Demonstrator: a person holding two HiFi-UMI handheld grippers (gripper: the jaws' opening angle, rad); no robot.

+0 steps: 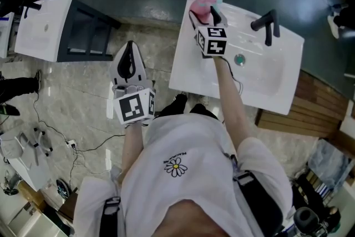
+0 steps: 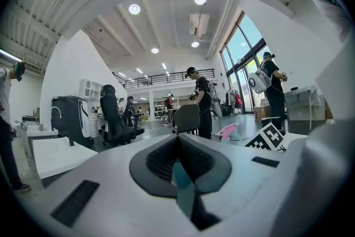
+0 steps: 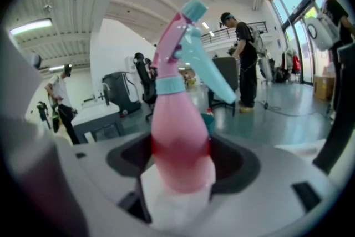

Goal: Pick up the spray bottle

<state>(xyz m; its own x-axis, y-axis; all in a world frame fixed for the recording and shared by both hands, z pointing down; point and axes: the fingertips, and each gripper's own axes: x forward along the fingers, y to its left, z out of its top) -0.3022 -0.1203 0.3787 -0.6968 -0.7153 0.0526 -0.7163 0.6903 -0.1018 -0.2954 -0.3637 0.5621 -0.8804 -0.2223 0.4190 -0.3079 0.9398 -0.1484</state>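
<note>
The jaws of the right gripper (image 3: pixel 180 161) are seen clamped on the lower body of the pink spray bottle (image 3: pixel 178 119), one dark pad at each side, with the teal trigger head (image 3: pixel 202 64) standing clear above them. In the head view the bottle is found at the far left corner of the white washbasin (image 1: pixel 277 83), well apart from the black tap (image 1: pixel 265 25); whether its base has left the surface cannot be told. The jaws of the left gripper (image 2: pixel 180 169) are shut together with nothing between them, and that gripper is held over the marble floor (image 1: pixel 72 97) beside the basin. The lift is judged to be the step in hand. It would best be made straight upward, with the bottle upright and the clamp firm, since the smooth rounded body could slip or tilt between the pads; the trigger should be left untouched
</note>
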